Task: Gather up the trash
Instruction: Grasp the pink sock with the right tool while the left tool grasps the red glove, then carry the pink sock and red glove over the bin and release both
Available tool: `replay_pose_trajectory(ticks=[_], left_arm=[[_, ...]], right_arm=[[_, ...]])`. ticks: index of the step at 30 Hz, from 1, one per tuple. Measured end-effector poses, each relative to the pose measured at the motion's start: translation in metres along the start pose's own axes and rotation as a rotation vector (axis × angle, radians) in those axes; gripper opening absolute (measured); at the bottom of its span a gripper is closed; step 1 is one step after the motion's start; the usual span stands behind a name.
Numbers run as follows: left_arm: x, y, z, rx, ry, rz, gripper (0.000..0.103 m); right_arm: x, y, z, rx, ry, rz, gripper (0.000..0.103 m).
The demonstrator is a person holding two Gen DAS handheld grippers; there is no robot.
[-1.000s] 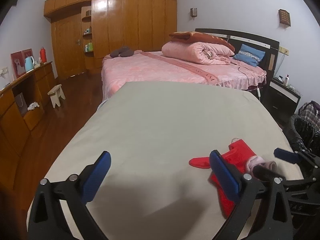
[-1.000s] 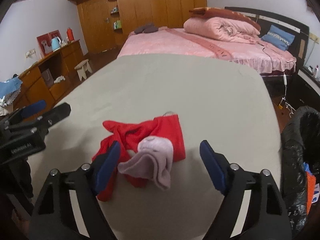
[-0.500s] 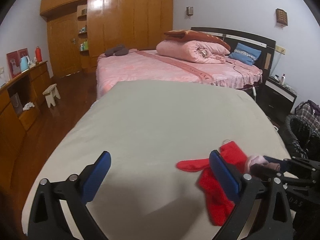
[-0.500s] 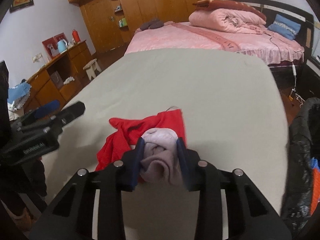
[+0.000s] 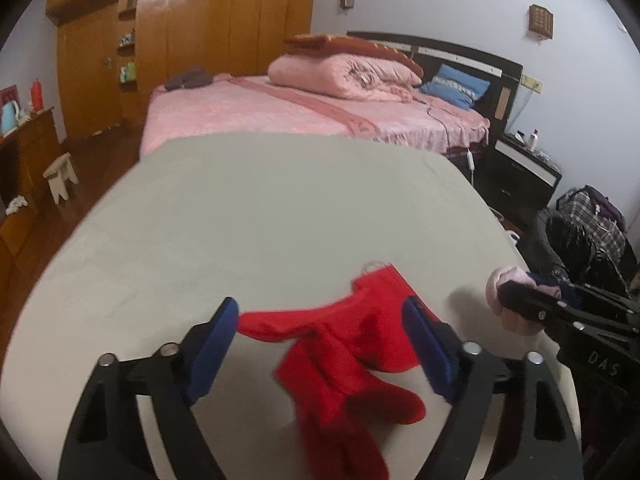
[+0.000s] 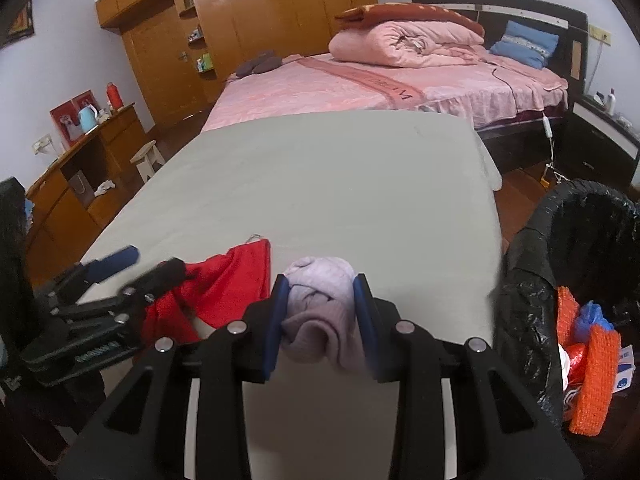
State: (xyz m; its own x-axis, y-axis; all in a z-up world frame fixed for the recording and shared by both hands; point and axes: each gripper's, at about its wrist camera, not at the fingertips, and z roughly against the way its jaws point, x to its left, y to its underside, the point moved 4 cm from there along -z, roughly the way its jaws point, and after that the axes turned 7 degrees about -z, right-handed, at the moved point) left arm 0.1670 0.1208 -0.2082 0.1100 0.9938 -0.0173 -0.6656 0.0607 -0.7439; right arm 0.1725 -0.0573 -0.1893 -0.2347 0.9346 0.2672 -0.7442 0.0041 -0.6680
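Observation:
A crumpled red cloth (image 5: 352,344) (image 6: 224,284) lies on the grey table (image 5: 260,220) near its front edge. My left gripper (image 5: 324,328) straddles this cloth, its jaws closing with the cloth between them and the blue pads clear of it. My right gripper (image 6: 320,308) is shut on a bundled pale pink sock (image 6: 320,312), lifted a little above the table. In the left wrist view that sock (image 5: 506,284) shows at the right, held in the right gripper (image 5: 528,300). A black-lined trash bin (image 6: 576,264) stands right of the table.
The bin holds orange netting (image 6: 588,372) and blue scraps. Behind the table is a pink bed (image 5: 304,120) with folded quilts. A wooden dresser (image 6: 80,168) and a small stool (image 6: 146,160) are at the left. A dark nightstand (image 5: 520,176) is at the right.
My right gripper shut on the pink sock and carried it right, off the red cloth. My left gripper moved right over the red cloth and its jaws narrowed.

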Motion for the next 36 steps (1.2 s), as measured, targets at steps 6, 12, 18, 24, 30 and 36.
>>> replay_pose_trajectory(ticks=[6, 12, 18, 24, 30, 36], left_arm=[[-0.011, 0.009, -0.012, 0.057, 0.026, -0.020, 0.046], [-0.011, 0.008, -0.013, 0.062, 0.035, -0.006, 0.011], [-0.007, -0.005, 0.006, -0.009, 0.033, 0.016, 0.009], [-0.011, -0.029, 0.032, -0.084, 0.017, -0.007, 0.009], [-0.022, -0.046, 0.053, -0.128, 0.010, -0.033, 0.009], [-0.033, -0.062, 0.071, -0.166, 0.022, -0.041, 0.009]], right_arm=[[-0.002, 0.000, 0.000, 0.001, -0.003, 0.001, 0.033], [-0.001, -0.001, 0.002, 0.002, -0.001, 0.006, 0.033], [0.002, -0.005, 0.012, -0.022, 0.001, 0.022, 0.033], [0.004, -0.016, 0.032, -0.060, -0.010, 0.029, 0.033], [0.005, -0.029, 0.052, -0.099, -0.010, 0.031, 0.033], [0.000, -0.041, 0.072, -0.133, -0.017, 0.022, 0.033]])
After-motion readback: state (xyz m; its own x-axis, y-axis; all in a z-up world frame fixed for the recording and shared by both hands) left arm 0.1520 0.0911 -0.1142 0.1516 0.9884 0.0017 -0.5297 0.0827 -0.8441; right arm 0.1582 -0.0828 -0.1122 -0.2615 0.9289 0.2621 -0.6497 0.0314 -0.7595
